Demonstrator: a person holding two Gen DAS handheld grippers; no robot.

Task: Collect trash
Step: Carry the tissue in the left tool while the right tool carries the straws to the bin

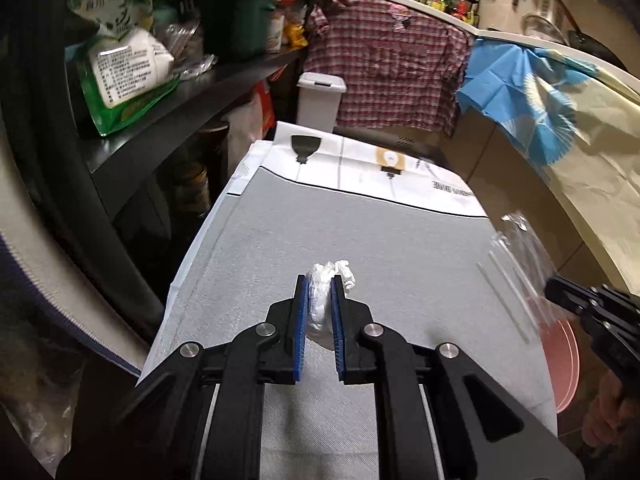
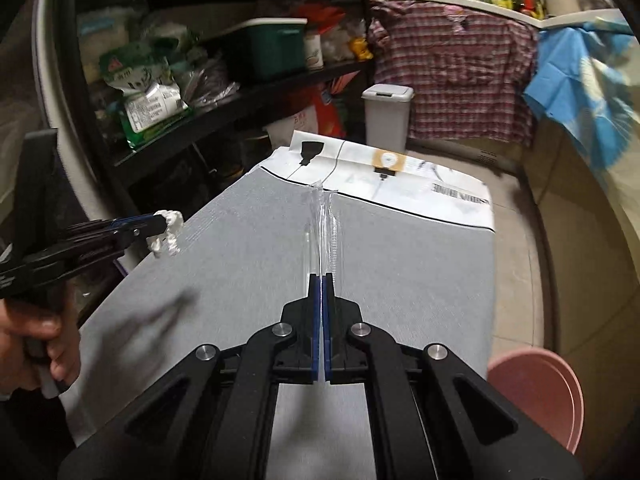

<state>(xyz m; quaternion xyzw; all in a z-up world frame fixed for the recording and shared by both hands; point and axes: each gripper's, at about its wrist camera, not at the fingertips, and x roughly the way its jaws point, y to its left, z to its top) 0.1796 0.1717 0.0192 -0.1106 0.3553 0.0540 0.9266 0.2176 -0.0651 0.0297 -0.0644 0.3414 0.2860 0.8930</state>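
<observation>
Your left tool (image 1: 320, 312) has its blue pads pressed against a crumpled white tissue wad (image 1: 326, 292), holding it just above the grey worktop (image 1: 360, 232); the right-wrist view shows that same wad (image 2: 168, 232) raised near the worktop's left edge. Your right tool (image 2: 322, 300) has its pads drawn almost together on a clear plastic wrapper (image 2: 324, 224), which stands up from the pads in a thin, crinkled strip over the middle of the worktop; from the left wrist it shows as a see-through sheet (image 1: 520, 264) at the worktop's right edge. Beyond the worktop, a black shelving rack (image 1: 168, 108) fills the left side, a plaid shirt (image 1: 384, 64) hangs at the back, and a blue cloth (image 1: 516, 96) drapes to the right. At the worktop's far end lies a white printed sheet (image 2: 360, 168) showing a black lamp shape, a yellow bulb square and a line of upside-down letters too blurred to read. A white lidded bin (image 1: 318, 100) stands behind it on the floor. A pink basin (image 2: 536, 396) sits low on the right. On the rack, a green storage box (image 2: 268, 48) sits beside a green and white packet (image 1: 124, 76) with small Chinese print you cannot make out.
</observation>
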